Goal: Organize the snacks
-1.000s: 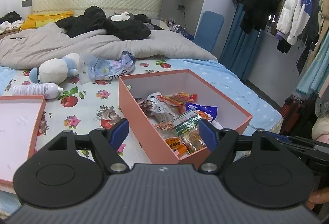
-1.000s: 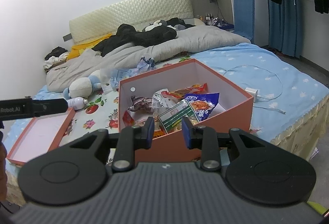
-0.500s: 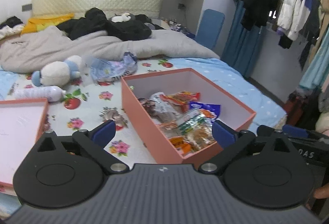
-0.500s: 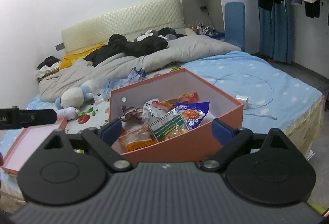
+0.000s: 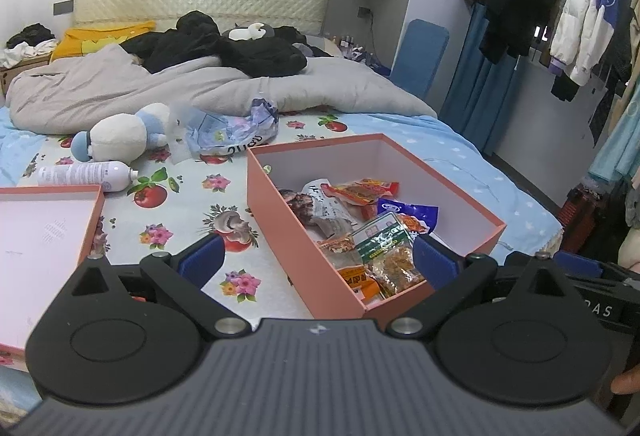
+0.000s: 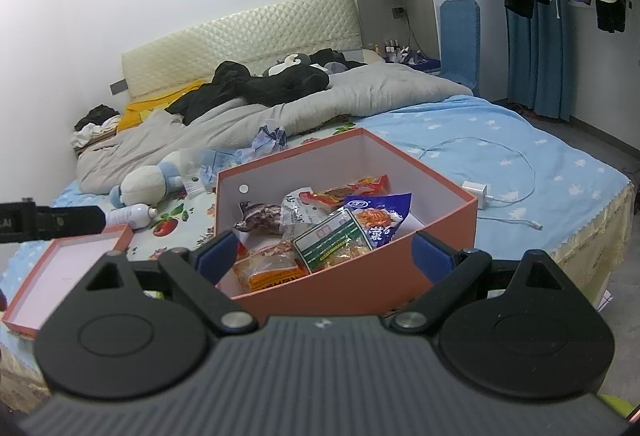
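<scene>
Since a second ago both grippers have spread from narrower to wide open. Left gripper (image 5: pixel 316 260) and right gripper (image 6: pixel 326 256) hold nothing and hover just before the near corner of the salmon box (image 5: pixel 276 192), touching nothing. The box sits on the bed (image 5: pixel 188 204), long axis running away toward the blue sheet, snack packets (image 6: pixel 340 232) piled in its near half. Box lid (image 5: pixel 40 248) lies left, open side up.

Left wrist view: the bed (image 5: pixel 180 196) is faced from near its foot.
Right wrist view: aimed likewise.
Shared: snack box (image 5: pixel 280 212) (image 6: pixel 360 276), seen close ahead.
</scene>
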`<state>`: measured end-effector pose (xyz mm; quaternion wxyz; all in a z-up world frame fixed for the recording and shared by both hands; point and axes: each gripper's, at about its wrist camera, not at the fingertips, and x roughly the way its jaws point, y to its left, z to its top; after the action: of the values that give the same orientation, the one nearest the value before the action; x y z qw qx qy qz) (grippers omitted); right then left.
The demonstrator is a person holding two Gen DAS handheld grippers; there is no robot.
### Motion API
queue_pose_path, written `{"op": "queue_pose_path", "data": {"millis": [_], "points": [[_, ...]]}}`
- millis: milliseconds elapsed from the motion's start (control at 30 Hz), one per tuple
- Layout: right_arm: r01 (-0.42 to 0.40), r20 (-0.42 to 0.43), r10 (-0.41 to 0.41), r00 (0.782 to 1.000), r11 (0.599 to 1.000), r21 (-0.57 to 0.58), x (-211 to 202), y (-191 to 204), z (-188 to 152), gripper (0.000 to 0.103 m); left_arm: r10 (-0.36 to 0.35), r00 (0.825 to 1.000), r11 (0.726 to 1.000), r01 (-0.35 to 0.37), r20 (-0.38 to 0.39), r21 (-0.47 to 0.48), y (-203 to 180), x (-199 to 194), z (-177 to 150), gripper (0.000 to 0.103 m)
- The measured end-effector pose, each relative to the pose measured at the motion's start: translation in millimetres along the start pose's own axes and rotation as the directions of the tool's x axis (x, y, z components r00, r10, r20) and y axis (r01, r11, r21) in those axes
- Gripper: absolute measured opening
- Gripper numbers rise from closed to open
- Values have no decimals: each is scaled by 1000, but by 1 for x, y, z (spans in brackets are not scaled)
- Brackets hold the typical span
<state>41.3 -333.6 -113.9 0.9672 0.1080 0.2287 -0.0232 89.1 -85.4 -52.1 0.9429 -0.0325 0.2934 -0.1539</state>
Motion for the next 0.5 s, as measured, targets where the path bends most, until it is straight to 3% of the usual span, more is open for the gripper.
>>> {"op": "queue_pose_path", "data": {"millis": [500], "points": [[4, 2, -4, 1000, 1000, 1, 0, 2, 0, 95, 14, 1000, 1000, -13, -15, 22, -3, 2, 1, 102]]}}
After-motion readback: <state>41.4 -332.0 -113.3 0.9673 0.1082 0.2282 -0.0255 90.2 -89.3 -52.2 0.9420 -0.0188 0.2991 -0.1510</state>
